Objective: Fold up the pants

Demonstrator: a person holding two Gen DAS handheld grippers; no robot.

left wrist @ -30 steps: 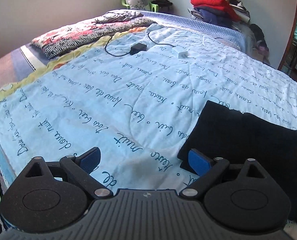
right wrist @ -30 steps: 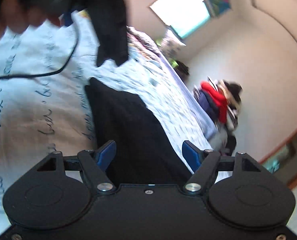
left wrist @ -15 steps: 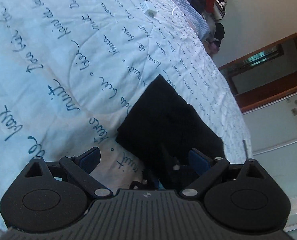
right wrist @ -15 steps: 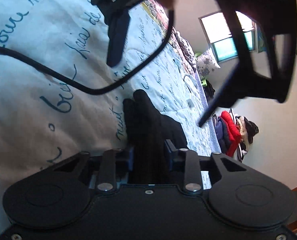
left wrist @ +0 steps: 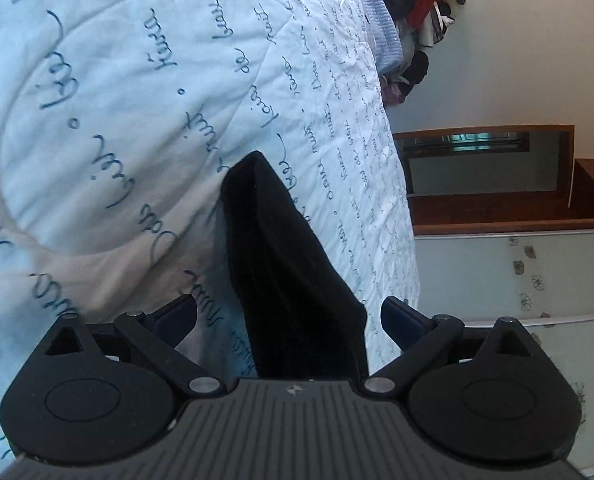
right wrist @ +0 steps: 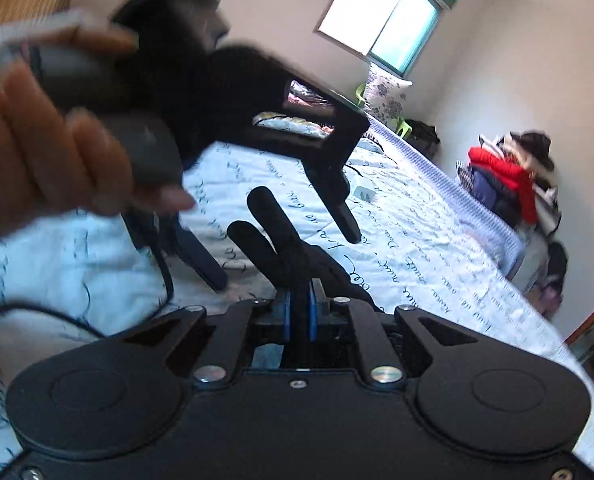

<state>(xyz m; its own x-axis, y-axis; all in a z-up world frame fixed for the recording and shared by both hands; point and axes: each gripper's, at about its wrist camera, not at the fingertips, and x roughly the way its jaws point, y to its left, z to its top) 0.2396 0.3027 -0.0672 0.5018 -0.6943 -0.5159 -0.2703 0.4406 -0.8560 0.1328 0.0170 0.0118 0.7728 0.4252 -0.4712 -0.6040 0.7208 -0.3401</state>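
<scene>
Left wrist: black pants (left wrist: 289, 280), quilt (left wrist: 117, 120) w/ illegible script

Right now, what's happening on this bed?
A person is folding black pants on a blue quilt printed with script, using a handheld gripper in each hand. The right gripper is shut on a bunched edge of the pants, its blue fingers pinching the cloth. The left gripper is open, with the pants lying between its fingers but not pinched. The person's hand holding it shows in the right wrist view.
</scene>
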